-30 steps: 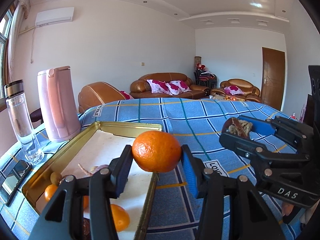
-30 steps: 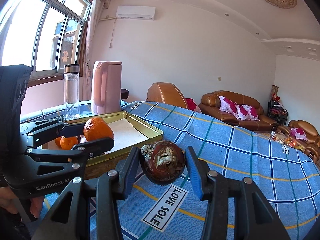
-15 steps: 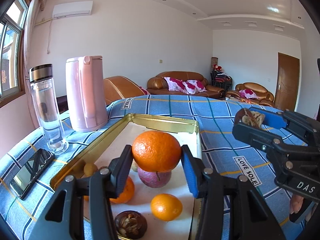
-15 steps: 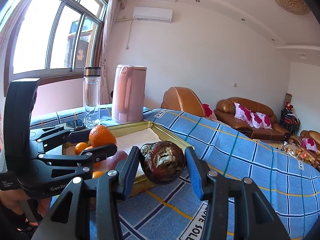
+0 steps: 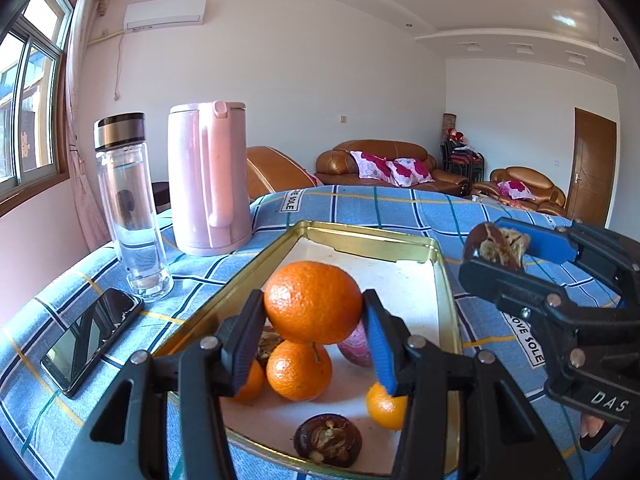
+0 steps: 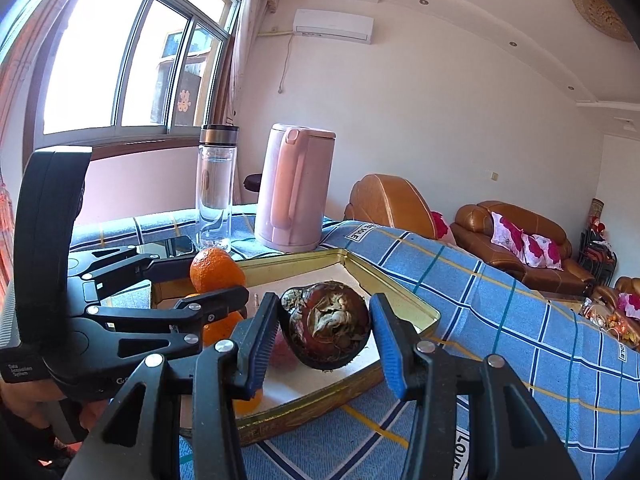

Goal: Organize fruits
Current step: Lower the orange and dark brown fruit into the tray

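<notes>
My left tool (image 5: 314, 322) clamps an orange (image 5: 313, 302) above the tin (image 5: 448, 312), which holds oranges and a mangosteen below it. My right tool (image 6: 324, 334) clamps a mangosteen (image 6: 325, 326), calyx facing me.

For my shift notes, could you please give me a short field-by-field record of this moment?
left claw: shut on an orange, held over the tray
right claw: shut on a mangosteen, over the tray's right rim
tray: gold tin on the blue checked tablecloth
fruit in tray: several oranges, one more mangosteen
beside tray: pink kettle, glass bottle, phone
</notes>
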The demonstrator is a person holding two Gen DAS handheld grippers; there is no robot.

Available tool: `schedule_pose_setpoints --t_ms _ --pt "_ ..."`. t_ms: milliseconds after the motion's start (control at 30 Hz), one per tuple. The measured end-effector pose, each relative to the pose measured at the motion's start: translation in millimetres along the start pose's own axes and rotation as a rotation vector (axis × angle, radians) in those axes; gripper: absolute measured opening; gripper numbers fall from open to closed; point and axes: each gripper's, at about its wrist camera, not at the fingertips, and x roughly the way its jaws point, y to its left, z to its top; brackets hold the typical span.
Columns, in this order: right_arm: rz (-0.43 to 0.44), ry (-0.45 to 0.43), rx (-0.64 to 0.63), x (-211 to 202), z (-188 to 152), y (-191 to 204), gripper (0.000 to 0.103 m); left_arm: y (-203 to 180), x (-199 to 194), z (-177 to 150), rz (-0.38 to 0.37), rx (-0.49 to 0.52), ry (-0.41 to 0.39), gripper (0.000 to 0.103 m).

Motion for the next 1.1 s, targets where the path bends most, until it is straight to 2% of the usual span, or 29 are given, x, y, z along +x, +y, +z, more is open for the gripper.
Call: schedule_pose_setpoints --t_ms 633,1100 --pt "0.062 0.060 -0.037 31.3 -0.6 33.1 0.048 33.9 9.3 -5.2 0.063 -0.040 0.068 0.050" --pt "0.102 0.149 -0.048 54.0 -5.4 43.8 0.049 41.1 22.5 -9.9 0.075 -0.008 0.133 0.050"
